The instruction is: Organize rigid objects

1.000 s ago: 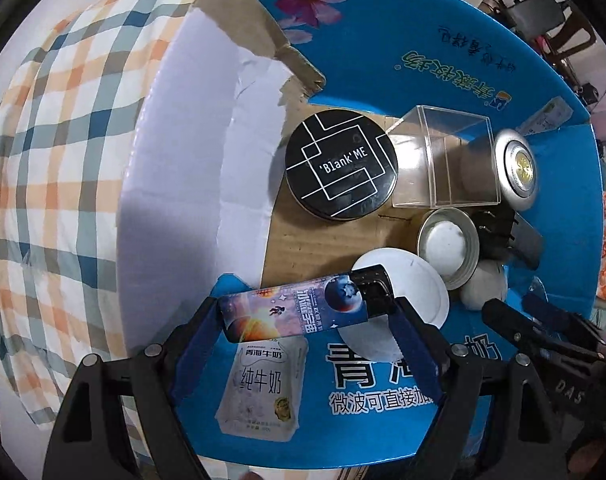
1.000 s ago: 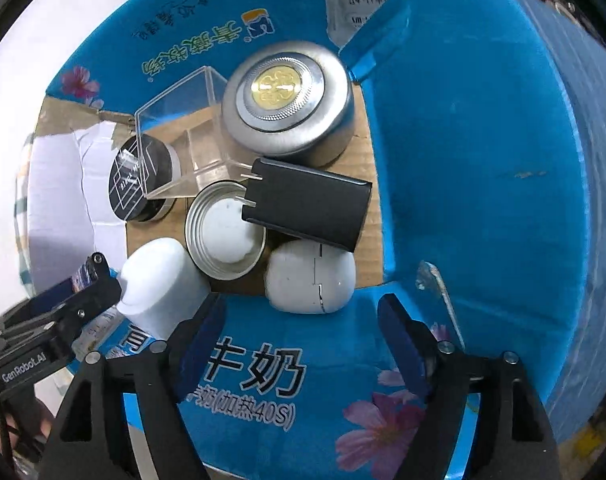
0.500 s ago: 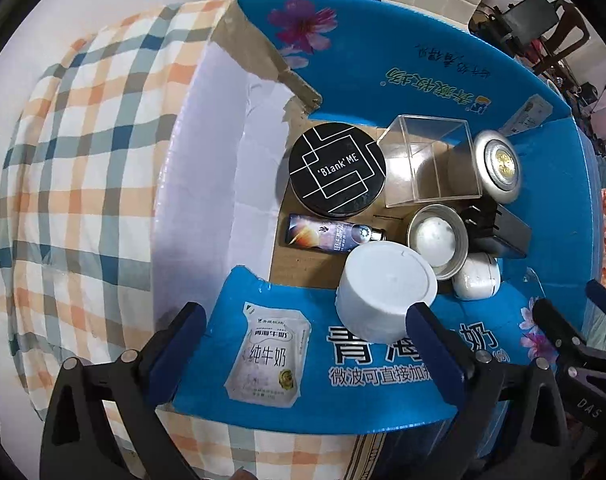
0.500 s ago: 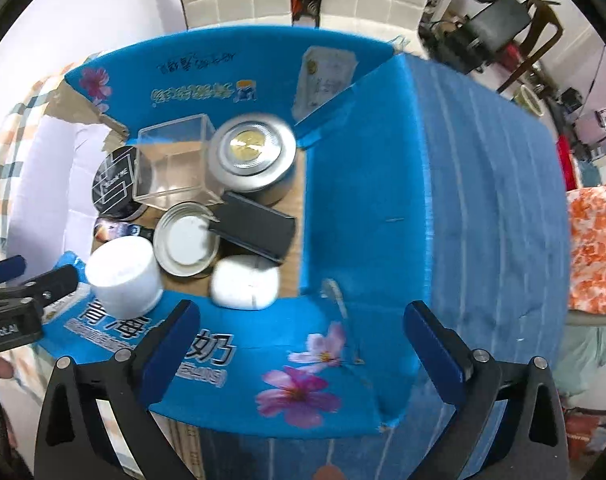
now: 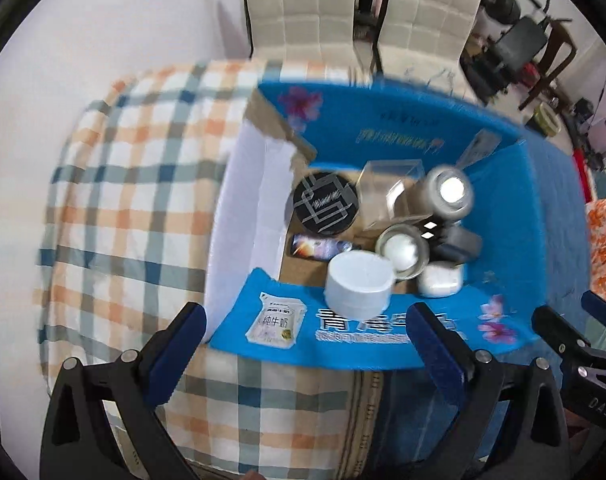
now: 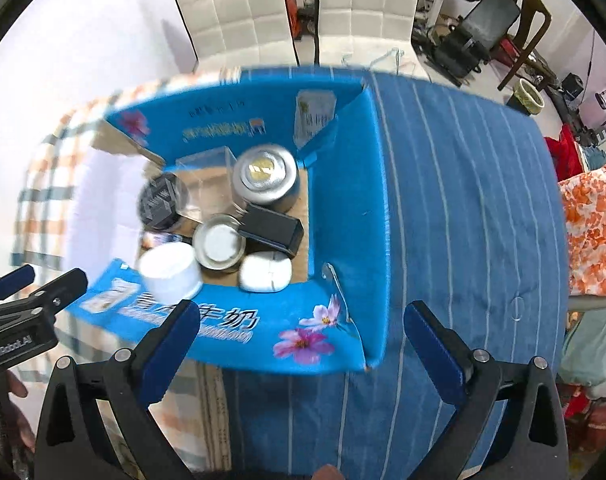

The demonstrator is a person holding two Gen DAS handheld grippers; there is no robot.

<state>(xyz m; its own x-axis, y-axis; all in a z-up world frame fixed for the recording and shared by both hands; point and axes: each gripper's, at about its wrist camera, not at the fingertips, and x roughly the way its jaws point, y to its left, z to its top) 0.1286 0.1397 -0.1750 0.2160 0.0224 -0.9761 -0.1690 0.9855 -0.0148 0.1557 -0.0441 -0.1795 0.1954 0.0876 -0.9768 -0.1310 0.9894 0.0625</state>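
- The checked cloth [image 5: 135, 184] covered the left of the surface, with nothing loose lying on it in either view.
- The left gripper [image 5: 307, 344] hung above the near flap of the blue box [image 5: 515, 208], jaws spread wide and empty. A second before it had pinched the printed tube [image 5: 321, 247] over that flap; now the tube lay flat on the cardboard floor, just in front of the black round tin [image 5: 326, 208].
- Both views showed far more of the room than a second earlier, so both grippers had pulled up and away from the box.
- Inside, left to right: black tin and tube, white round tub [image 5: 359, 286], clear plastic cube [image 5: 391, 196], open metal tin [image 5: 403, 247], silver round tin [image 6: 265, 174], black charger [image 6: 273, 230] and white case [image 6: 265, 274], packed closely together.
- The right gripper [image 6: 299, 334] hovered over the near right corner of the box, jaws likewise spread and holding nothing.
- The striped blue cloth [image 6: 463, 200] to the right looked bare.
- My judgement: with the tube dropped in and no stray items visible, the sorting seemed finished or close to it.
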